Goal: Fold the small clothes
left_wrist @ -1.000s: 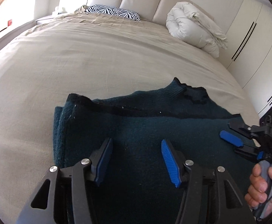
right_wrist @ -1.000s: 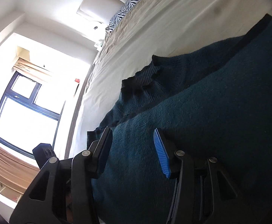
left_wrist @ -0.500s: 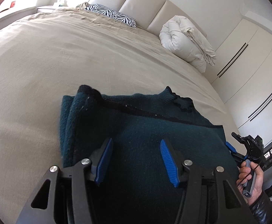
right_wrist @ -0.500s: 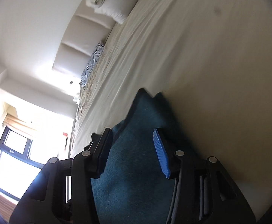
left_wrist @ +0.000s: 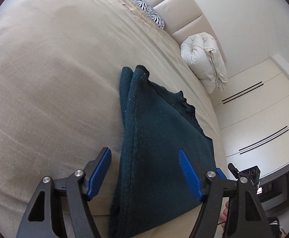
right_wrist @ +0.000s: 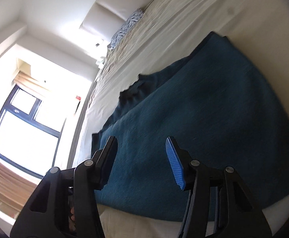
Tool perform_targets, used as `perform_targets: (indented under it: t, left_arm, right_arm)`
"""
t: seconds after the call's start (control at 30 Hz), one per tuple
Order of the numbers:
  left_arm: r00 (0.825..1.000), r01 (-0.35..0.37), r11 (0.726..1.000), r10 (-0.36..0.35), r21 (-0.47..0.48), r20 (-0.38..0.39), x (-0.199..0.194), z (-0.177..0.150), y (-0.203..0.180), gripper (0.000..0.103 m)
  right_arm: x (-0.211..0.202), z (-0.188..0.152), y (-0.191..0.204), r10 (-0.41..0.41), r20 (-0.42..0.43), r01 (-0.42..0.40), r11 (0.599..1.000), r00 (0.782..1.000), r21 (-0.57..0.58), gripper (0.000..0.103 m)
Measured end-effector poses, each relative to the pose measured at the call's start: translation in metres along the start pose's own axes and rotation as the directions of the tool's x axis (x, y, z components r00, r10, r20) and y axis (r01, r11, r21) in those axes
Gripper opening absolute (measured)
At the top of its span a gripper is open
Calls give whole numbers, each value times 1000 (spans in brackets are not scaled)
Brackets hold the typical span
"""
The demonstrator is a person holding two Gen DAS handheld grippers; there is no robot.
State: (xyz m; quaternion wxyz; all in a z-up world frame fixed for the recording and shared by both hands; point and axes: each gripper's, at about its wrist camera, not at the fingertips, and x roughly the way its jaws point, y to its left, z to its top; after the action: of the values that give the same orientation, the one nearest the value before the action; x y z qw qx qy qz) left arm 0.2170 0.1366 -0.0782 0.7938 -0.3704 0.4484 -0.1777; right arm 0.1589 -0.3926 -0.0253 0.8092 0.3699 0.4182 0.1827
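Observation:
A dark teal knitted sweater lies folded flat on the beige bed, its collar toward the headboard. My left gripper is open and empty, hovering over the sweater's near left edge. The sweater also shows in the right wrist view. My right gripper is open and empty above the sweater's near edge. The right gripper also shows at the lower right of the left wrist view, beside the sweater's corner.
A zebra-print pillow and a rolled white duvet lie by the padded headboard. White wardrobe doors stand to the right of the bed. A bright window is on the other side.
Both grippers have stayed open and swung their views. The left one has shifted toward the sweater's left edge. The sweater lies unmoved on the bed.

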Motion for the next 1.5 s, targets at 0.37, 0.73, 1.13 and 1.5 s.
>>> perform_targets:
  t: [0.37,0.73,1.13,1.5]
  left_arm:
    - [963,190,946,-232,-263,-139,24,5,18,72]
    - [960,161,947,-215,-278,-177,36,-5,25,21]
    - [970,157,977,-180,-144,-162,25,6,-40,18]
    - [945,216,971,-181,104,-273,110,-18,-204,18]
  right_arm:
    - [65,-17,55,79,-147,-80,997,986,-1,50]
    - [145,-24,69,73,-310,-74,997,948,9,50]
    - [125,-7,29,231,-225,-197,967,947,164,61]
    - [44,49,-53,367,-14,-342,880,930,331,72]
